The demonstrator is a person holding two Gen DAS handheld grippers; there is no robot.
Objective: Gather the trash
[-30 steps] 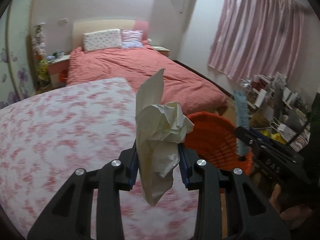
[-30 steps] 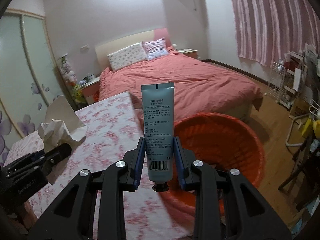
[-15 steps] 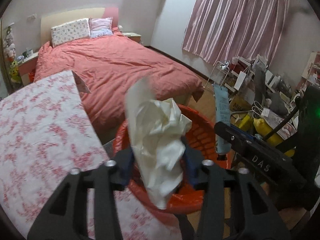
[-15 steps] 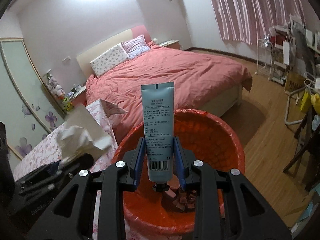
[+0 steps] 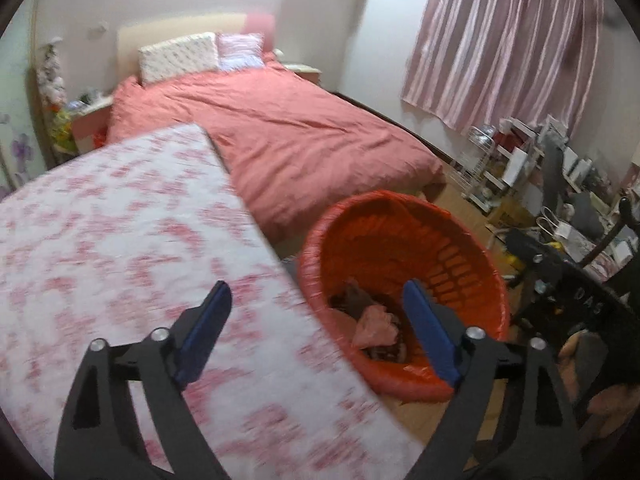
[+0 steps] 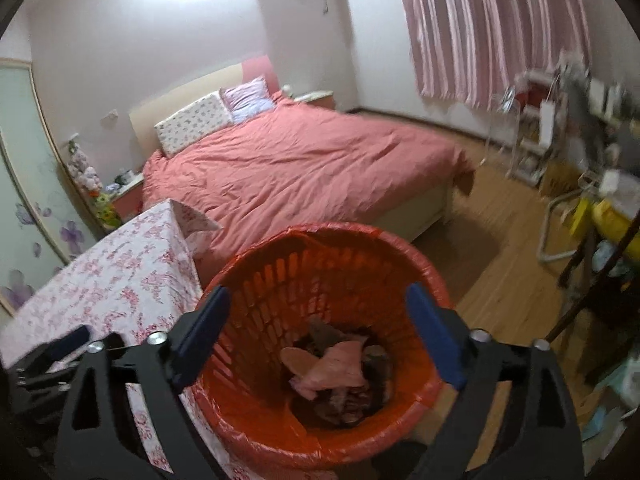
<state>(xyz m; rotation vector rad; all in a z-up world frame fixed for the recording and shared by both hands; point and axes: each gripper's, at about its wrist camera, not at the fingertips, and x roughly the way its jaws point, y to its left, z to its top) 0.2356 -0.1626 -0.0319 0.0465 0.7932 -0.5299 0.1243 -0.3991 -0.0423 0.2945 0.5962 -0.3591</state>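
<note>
An orange slatted basket lined with an orange bag stands on the floor beside the table; it also shows in the right wrist view. Crumpled trash lies at its bottom, also seen in the left wrist view. My left gripper is open and empty, over the table edge next to the basket. My right gripper is open and empty, directly above the basket. The tissue and the tube are not in either gripper.
A table with a pink floral cloth stands left of the basket. A bed with a salmon cover lies behind. Cluttered shelves and a chair are at the right, on a wooden floor.
Both grippers have opened. The tissue has left my left gripper and the tube has left my right gripper. The right gripper has moved over the basket.
</note>
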